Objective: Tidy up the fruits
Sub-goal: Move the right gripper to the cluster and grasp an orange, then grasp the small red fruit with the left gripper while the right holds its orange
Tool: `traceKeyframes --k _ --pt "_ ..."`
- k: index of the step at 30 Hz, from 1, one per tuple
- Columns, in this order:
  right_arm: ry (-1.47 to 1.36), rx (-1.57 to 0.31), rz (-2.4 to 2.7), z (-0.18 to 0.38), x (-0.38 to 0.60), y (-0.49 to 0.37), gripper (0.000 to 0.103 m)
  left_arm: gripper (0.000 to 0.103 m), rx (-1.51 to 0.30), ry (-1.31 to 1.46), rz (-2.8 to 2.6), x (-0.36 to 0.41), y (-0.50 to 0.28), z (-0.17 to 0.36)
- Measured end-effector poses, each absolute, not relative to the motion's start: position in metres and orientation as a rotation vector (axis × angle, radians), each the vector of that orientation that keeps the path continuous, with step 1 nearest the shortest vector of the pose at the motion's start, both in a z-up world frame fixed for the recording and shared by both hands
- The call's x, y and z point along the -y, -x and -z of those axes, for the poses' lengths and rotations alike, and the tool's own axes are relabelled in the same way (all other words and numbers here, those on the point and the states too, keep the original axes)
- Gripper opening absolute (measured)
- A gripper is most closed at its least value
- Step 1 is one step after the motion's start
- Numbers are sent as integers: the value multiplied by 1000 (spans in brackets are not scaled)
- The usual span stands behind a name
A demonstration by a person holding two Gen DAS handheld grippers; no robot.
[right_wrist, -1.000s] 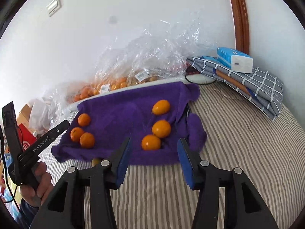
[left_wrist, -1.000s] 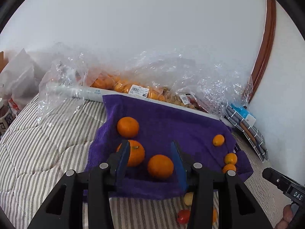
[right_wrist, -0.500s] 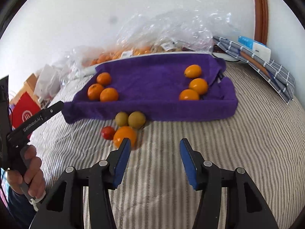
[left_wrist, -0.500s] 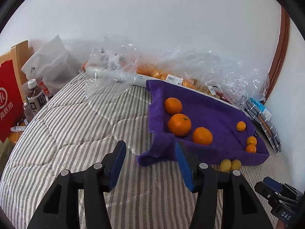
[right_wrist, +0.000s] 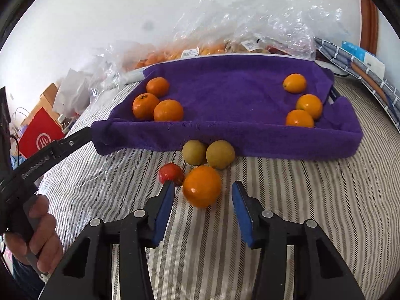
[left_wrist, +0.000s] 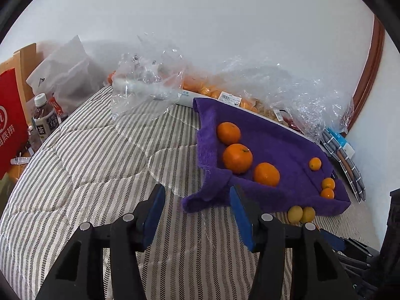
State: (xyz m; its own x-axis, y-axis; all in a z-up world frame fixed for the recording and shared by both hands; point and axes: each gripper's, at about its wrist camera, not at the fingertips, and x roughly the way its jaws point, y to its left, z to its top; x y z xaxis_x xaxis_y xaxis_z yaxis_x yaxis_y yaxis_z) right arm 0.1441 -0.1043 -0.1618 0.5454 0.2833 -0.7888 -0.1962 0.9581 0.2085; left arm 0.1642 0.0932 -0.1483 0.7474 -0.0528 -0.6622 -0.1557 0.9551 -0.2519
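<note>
A purple towel (right_wrist: pixel 237 92) lies on the striped bed, also in the left wrist view (left_wrist: pixel 282 150). Three large oranges (right_wrist: pixel 155 105) sit at its left end and three small oranges (right_wrist: pixel 302 105) at its right end. In front of the towel lie two yellow-green fruits (right_wrist: pixel 207 153), a small red fruit (right_wrist: pixel 171 173) and a loose orange (right_wrist: pixel 202 189). My right gripper (right_wrist: pixel 202 207) is open, its blue pads just short of the loose orange. My left gripper (left_wrist: pixel 196 212) is open and empty over the bed, near the towel's left corner.
Clear plastic bags of fruit (right_wrist: pixel 237 32) line the wall behind the towel. A folded checked cloth with a blue-white box (right_wrist: pixel 362 60) lies at the right. A red bag (left_wrist: pixel 10 125) and bottles (left_wrist: pixel 43 120) stand off the bed's left side.
Both grippers have pulled back from the towel. The right gripper has come lower, toward the loose orange. The left view has swung left, off the oranges.
</note>
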Motion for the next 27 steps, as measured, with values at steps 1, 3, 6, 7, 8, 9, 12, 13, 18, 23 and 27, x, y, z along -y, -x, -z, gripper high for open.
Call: traceKeyframes --k 1,3,6,7,8,9,12,13,18,23,27 --pt "-90 -957 -280 164 102 -147 42 51 -732 308 -53 -94 -165 149" --pt "-76 -980 -285 169 98 -151 34 51 -743 311 -51 -94 -166 151" --pt "-82 -953 -296 167 101 -149 33 51 -759 305 -45 -92 -168 153" --pt "-79 -944 -296 165 104 -147 33 51 -766 297 -39 -91 -169 154" --pt "-72 -933 -292 164 107 -146 33 51 -768 290 -34 -89 -169 155" --pt "-61 -922 -284 162 111 -144 33 51 -769 280 -28 -87 -169 155" --pt "-11 -886 -236 158 127 -138 33 51 -784 239 6 -77 -169 156" --pt "5 -877 -217 157 133 -136 33 51 -793 221 25 -72 -169 156" --pt "75 -836 -134 154 165 -124 33 51 -835 144 136 -45 -167 160" --pt "47 -828 -125 154 189 -119 33 51 -826 97 206 -17 -160 155" --pt "11 -839 -143 155 192 -123 33 51 -871 93 251 5 -165 158"
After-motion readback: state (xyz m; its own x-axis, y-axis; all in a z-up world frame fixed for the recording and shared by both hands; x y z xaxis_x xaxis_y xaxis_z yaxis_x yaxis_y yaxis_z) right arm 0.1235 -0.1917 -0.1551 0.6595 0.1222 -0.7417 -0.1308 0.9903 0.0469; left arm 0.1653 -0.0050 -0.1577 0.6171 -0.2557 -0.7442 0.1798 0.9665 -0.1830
